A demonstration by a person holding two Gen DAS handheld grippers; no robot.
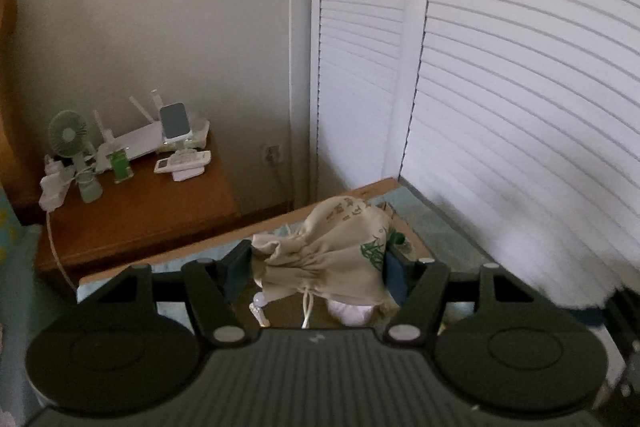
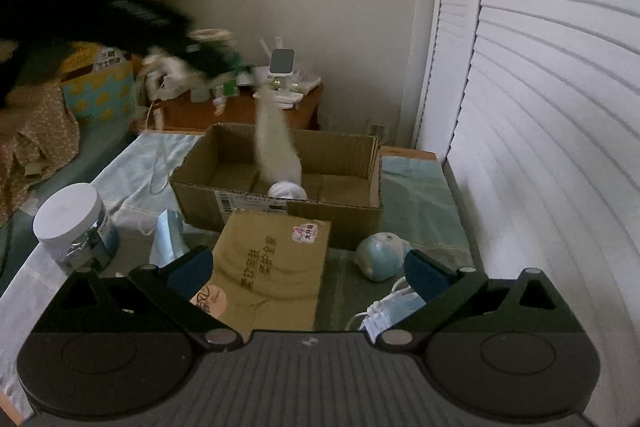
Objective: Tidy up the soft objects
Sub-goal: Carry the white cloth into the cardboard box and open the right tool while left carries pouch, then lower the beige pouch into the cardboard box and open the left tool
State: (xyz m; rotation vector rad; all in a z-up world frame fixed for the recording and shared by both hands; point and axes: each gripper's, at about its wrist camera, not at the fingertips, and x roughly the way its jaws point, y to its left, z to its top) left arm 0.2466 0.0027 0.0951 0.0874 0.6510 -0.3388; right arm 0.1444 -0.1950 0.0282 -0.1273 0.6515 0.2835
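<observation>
My left gripper (image 1: 318, 267) is shut on a beige drawstring cloth bag (image 1: 332, 247) with green print, held in the air. In the right wrist view the left arm is a dark blur (image 2: 92, 23) at the upper left, and the bag hangs as a pale blurred shape (image 2: 276, 143) over an open cardboard box (image 2: 344, 219). A white soft item (image 2: 287, 190) lies inside the box. My right gripper (image 2: 308, 271) is open and empty, low over the table. A pale blue-green soft ball (image 2: 378, 257) and a blue face mask (image 2: 386, 311) lie near its right finger.
A tan paper envelope (image 2: 272, 275) lies in front of the box. A white-lidded jar (image 2: 74, 223) and a blue pack (image 2: 168, 239) stand to the left. A wooden nightstand (image 1: 132, 215) holds a fan, router and remotes. White louvred doors (image 1: 520, 87) close the right side.
</observation>
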